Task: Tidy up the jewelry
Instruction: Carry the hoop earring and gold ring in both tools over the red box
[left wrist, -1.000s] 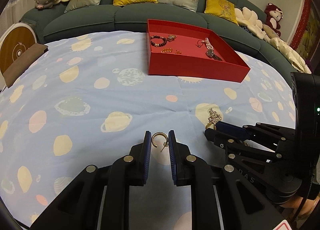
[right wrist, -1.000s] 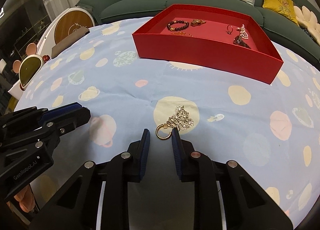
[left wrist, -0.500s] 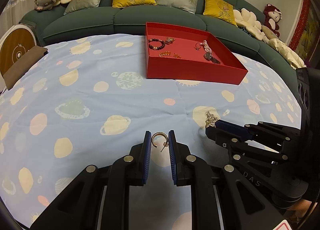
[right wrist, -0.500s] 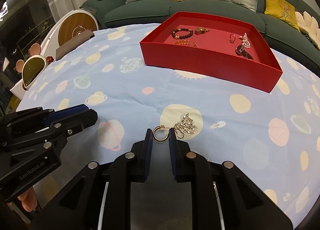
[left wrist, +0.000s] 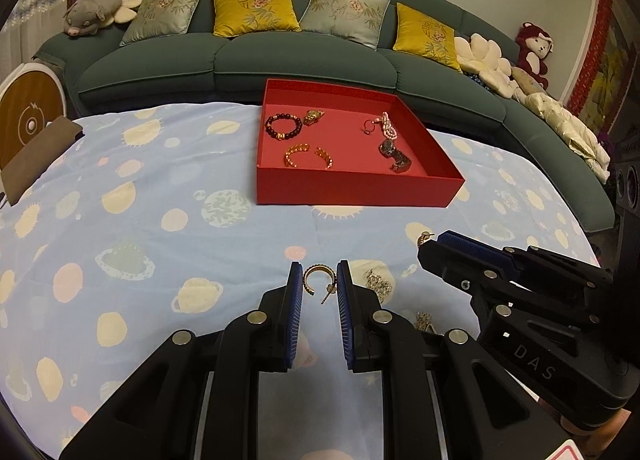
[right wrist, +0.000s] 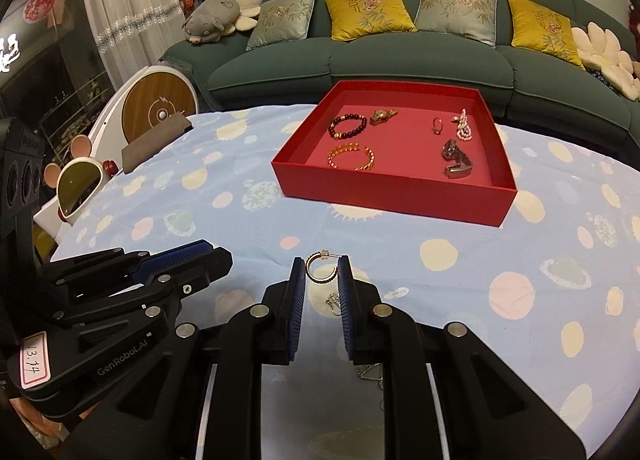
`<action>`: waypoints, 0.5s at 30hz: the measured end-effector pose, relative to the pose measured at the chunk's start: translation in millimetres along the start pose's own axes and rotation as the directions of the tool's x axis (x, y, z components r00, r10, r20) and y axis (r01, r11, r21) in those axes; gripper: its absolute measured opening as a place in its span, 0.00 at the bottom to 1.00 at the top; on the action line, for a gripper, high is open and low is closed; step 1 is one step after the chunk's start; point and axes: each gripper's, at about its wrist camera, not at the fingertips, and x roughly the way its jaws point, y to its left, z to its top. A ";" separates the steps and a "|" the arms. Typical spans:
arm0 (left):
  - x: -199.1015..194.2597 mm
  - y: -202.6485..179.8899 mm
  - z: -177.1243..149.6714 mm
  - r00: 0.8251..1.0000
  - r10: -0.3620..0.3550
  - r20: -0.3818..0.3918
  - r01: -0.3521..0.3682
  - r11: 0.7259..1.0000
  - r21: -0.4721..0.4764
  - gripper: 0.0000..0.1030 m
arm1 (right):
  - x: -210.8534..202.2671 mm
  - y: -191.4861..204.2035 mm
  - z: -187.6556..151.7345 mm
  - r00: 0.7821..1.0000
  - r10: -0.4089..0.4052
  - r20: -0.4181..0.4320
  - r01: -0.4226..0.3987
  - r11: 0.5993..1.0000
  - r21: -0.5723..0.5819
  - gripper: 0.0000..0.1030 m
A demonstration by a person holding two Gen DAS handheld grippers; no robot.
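Note:
My left gripper (left wrist: 319, 278) is shut on a gold hoop earring (left wrist: 316, 278) and holds it above the cloth. My right gripper (right wrist: 322, 270) is shut on a second gold hoop earring (right wrist: 320, 266), also lifted; it shows in the left wrist view (left wrist: 434, 248) with the earring (left wrist: 424, 238) at its tip. A silver filigree piece (left wrist: 376, 282) lies on the cloth below. The red tray (left wrist: 352, 190) stands at the far side and holds a dark bead bracelet (left wrist: 284, 127), a gold cuff (left wrist: 308, 156), a pearl strand (left wrist: 388, 126) and a watch (left wrist: 396, 156).
The table wears a light blue cloth with planet prints (left wrist: 160, 220). A green sofa with cushions (left wrist: 256, 8) runs behind it. A round wooden-faced device (right wrist: 158, 108) and a brown pad (right wrist: 154, 140) sit at the left edge.
Both grippers have risen from the cloth with their earrings. The right gripper closed on its hoop and lifted it off the silver piece, which stayed on the cloth.

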 end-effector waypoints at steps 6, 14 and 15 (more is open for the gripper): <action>-8.4 -14.9 27.6 0.998 -0.018 0.056 0.018 1.000 0.003 0.14 | -20.7 -20.4 16.4 0.998 -0.022 0.062 0.019 0.999 0.046 0.15; 3.7 -22.5 87.2 0.995 -0.007 0.097 0.004 1.000 0.028 0.14 | -29.2 -49.5 58.2 0.991 -0.059 0.117 0.051 0.996 0.068 0.15; 8.9 -22.1 95.2 0.995 0.002 0.099 -0.005 0.999 0.033 0.14 | -28.5 -53.2 64.2 0.990 -0.060 0.126 0.051 0.996 0.072 0.15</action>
